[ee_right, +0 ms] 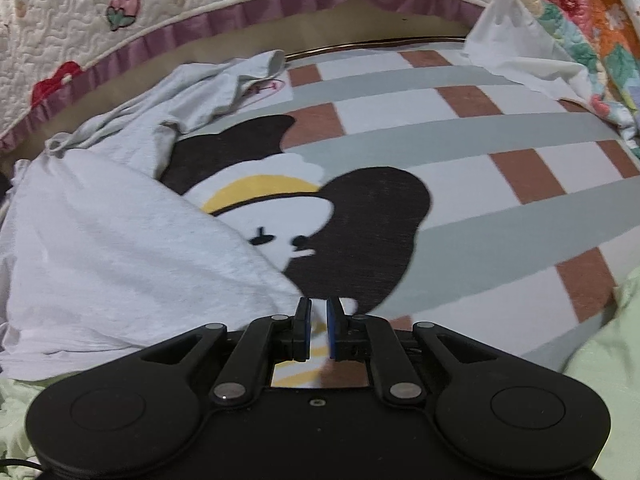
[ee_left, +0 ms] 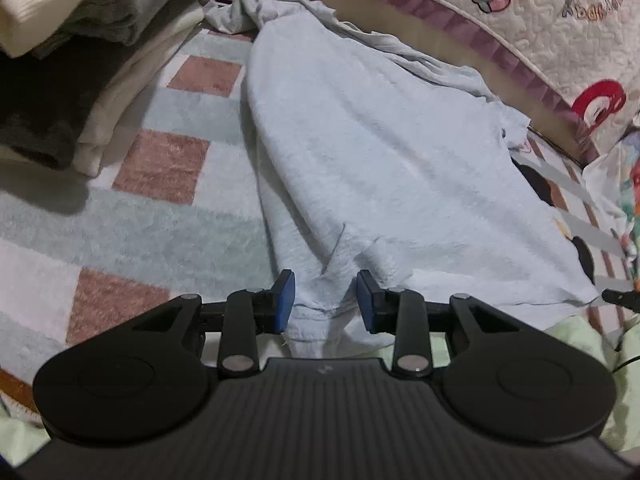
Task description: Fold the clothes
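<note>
A pale blue garment [ee_left: 360,152] lies spread on the checked rug [ee_left: 160,208], its far end bunched near the bed. My left gripper [ee_left: 326,300] is open, its blue pads on either side of the garment's near hem fold, which lies between them. In the right wrist view the same garment [ee_right: 120,248] lies at the left over the rug's cartoon panda print [ee_right: 360,232]. My right gripper [ee_right: 318,328] is nearly shut with a narrow gap, just beside the garment's right corner; nothing shows between the pads.
A stack of folded clothes [ee_left: 80,60] in cream, grey and dark stands at the left. A quilted bedspread [ee_left: 540,20] with a purple trim runs along the back. A floral quilt [ee_right: 580,32] hangs at the right. Pale green fabric [ee_right: 608,352] lies near me.
</note>
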Motion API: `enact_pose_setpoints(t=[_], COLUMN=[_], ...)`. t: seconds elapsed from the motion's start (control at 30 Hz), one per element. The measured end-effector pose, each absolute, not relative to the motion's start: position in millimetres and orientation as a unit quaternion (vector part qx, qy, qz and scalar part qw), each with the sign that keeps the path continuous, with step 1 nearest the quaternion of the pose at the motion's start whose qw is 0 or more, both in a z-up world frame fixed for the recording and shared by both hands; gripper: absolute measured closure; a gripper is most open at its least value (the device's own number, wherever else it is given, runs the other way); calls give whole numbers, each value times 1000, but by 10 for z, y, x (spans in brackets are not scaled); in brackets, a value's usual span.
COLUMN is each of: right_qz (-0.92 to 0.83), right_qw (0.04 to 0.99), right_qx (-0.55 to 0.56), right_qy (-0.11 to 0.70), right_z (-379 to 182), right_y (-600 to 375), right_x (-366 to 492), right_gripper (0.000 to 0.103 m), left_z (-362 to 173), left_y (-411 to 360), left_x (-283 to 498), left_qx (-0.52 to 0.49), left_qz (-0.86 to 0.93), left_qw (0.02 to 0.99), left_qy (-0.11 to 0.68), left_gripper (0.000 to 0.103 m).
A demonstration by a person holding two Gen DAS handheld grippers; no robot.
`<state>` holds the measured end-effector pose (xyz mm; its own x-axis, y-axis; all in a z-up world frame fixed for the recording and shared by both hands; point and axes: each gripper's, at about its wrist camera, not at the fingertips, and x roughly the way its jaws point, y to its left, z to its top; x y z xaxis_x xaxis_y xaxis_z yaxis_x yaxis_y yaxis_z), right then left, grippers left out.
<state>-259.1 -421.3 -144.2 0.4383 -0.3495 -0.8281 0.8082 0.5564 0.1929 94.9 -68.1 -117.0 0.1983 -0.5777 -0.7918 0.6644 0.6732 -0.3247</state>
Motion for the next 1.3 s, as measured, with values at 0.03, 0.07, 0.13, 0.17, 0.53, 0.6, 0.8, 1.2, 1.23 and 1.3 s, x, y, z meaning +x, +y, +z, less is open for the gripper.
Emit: enact_pose_setpoints(t=[0.03, 0.07, 0.13, 0.17, 0.53, 0.6, 0.8, 1.2, 1.23, 1.3], right_qz=[-359, -353, -342, -337, -309, -302, -309, -280, -279, -277], right_qw=[796, 799, 804, 807, 823, 822, 810, 831, 832, 837], right_qx=[299, 299, 297, 294, 269, 259, 255, 96, 88, 72], right_qy=[384, 384, 384, 385, 393, 407, 428, 472, 471, 465], right_z=[-1445, -1448, -1454, -1457, -1479, -1520, -1685, -1643, -1625, -1584], right_y=[-4199, -4185, -4155, -4139, -4123, -4115, -4082, -3920, -3931, -3952], right_x=[-2576, -2562, -2536, -2525, -2556, -2547, -2573, -2114, -2085, -2039], right_gripper=[92, 92, 92, 92, 87, 81, 77, 76, 76, 70], left_z=[-1192, -1216, -1309, -1350, -1017, -957, -721, -735, -732, -735], left_y=[-703, -726, -827, -895, -877, -843, -585, -616, -608, -587], left_x=[950, 951, 926, 889, 514, 498, 538, 466, 468, 493], left_qx=[26, 8, -10, 5, 113, 117, 75, 88, 86, 82], left_qz=[-403, -404, -416, -416, -403, -390, -361, -346, -344, -337], left_qw=[772, 771, 756, 757, 817, 828, 871, 884, 885, 886], left_qy=[490, 492, 505, 505, 396, 386, 325, 302, 301, 307], left_gripper=[67, 63, 54, 54, 94, 94, 95, 95, 95, 95])
